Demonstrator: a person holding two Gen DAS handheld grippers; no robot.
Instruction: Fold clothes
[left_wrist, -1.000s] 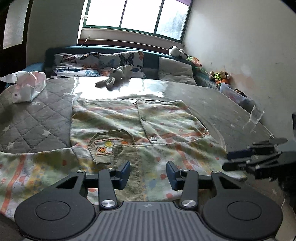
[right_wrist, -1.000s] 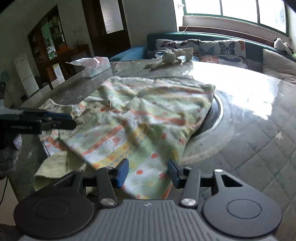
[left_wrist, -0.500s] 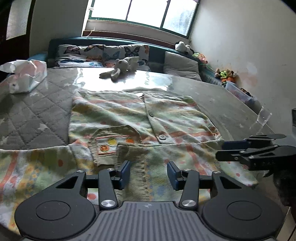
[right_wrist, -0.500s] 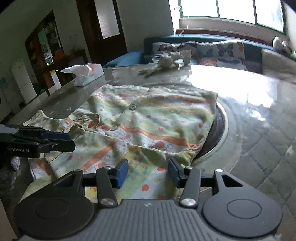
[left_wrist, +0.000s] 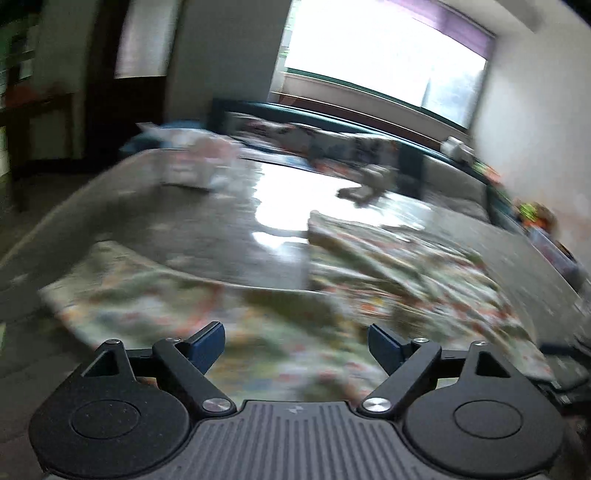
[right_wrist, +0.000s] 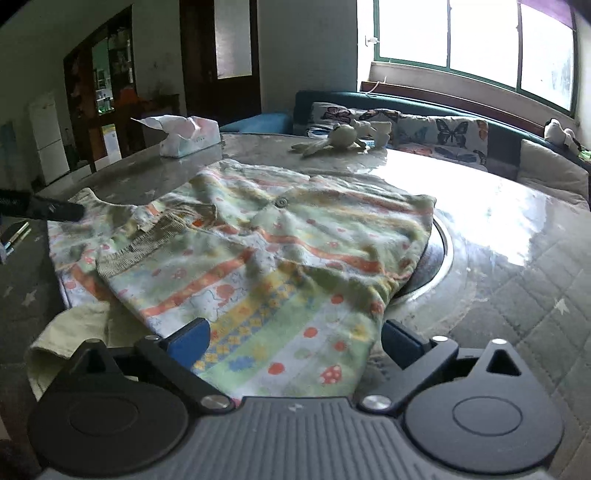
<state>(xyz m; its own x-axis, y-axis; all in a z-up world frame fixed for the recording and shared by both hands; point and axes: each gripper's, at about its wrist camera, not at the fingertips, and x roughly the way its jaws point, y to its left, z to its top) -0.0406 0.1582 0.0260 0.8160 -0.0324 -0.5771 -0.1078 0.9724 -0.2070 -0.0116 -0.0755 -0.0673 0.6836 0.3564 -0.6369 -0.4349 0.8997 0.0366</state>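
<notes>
A pale green patterned child's cardigan lies spread on the round grey quilted table, partly folded, with a ribbed cuff lying on its left part. My right gripper is open and empty just above the garment's near hem. My left gripper is open and empty over the cardigan's left sleeve; that view is blurred. The left gripper's fingertips show at the left edge of the right wrist view, beside the sleeve.
A tissue box and a plush toy sit at the table's far side. A sofa with butterfly cushions runs under the window. A metal ring is set in the table centre, partly under the cardigan.
Both grippers have opened wider. The left gripper has swung left towards the sleeve, blurring its view. The right gripper has moved closer to the near hem.
</notes>
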